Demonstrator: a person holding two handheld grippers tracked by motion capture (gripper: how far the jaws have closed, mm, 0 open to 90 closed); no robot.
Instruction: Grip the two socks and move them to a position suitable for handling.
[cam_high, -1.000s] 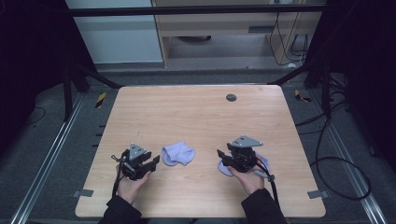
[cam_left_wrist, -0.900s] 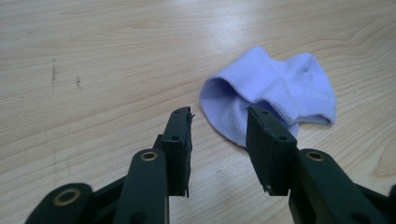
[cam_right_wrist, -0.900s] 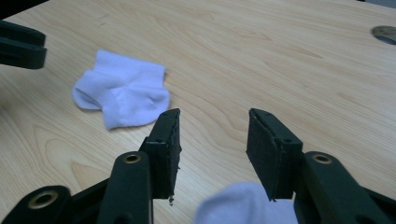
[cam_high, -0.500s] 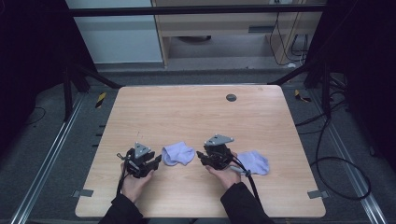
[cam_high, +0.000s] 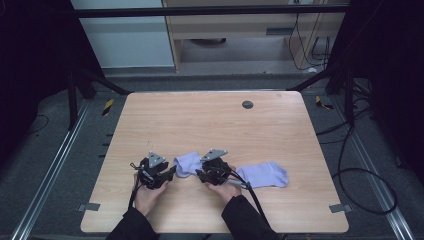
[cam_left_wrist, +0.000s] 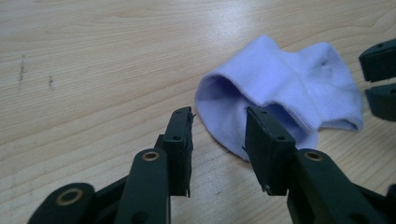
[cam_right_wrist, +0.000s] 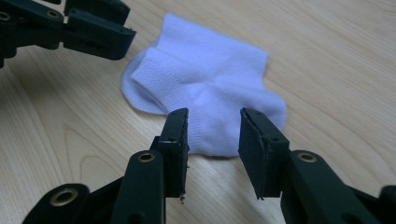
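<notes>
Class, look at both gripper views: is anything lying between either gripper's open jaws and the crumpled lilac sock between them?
Nothing visible. The left gripper and right gripper face the crumpled lilac sock from opposite sides over bare light wooden table. A second flat lilac sock lies aside.

No text, label, brand, number or sign can be read in any of the views. Nothing is printed on the tabletop (cam_high: 210, 125), and none is seen on the two pale socks lying on it. The black jaws of the hand-held grippers carry no legible marking. The yellow-and-black striped pieces on the floor bear no lettering that can be made out.
</notes>
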